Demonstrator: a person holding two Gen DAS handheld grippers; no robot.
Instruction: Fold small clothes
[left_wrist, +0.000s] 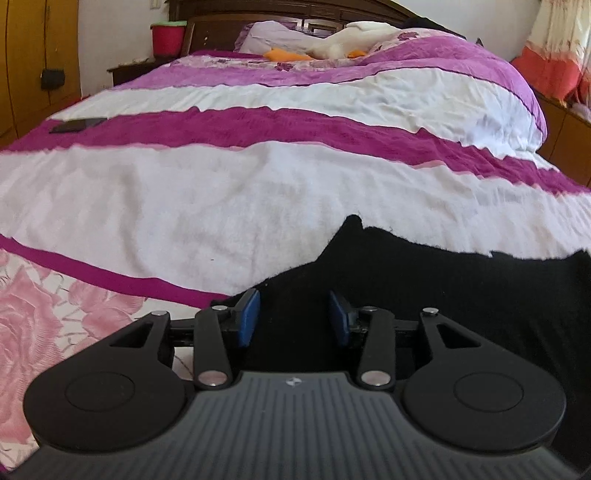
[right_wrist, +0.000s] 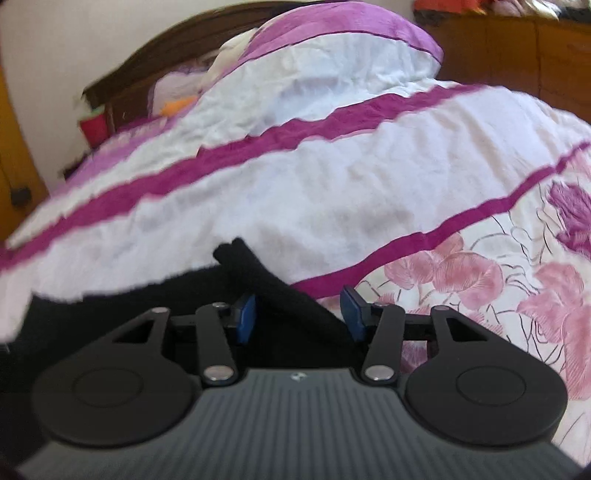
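Pretty ordinary bedroom: big bed (left_wrist: 258, 192) with a white and magenta striped cover, dark wooden headboard (left_wrist: 295, 14), pale walls, yellowish wardrobe (left_wrist: 33, 66) on the left, low wooden cabinets (right_wrist: 517, 55) on the right. Soft daylight all over.

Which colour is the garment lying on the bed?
Black, clearest in the left wrist view.

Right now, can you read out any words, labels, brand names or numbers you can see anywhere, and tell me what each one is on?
No readable words or numbers in either view.
Left gripper: a small round emblem on its grey ribbed body, no letters legible.
Right gripper: the same small emblem, blurred.
Dark flat device on the striped duvet: no visible text.
Red bucket by the headboard: no label visible.
Black garment: no tag or print visible.
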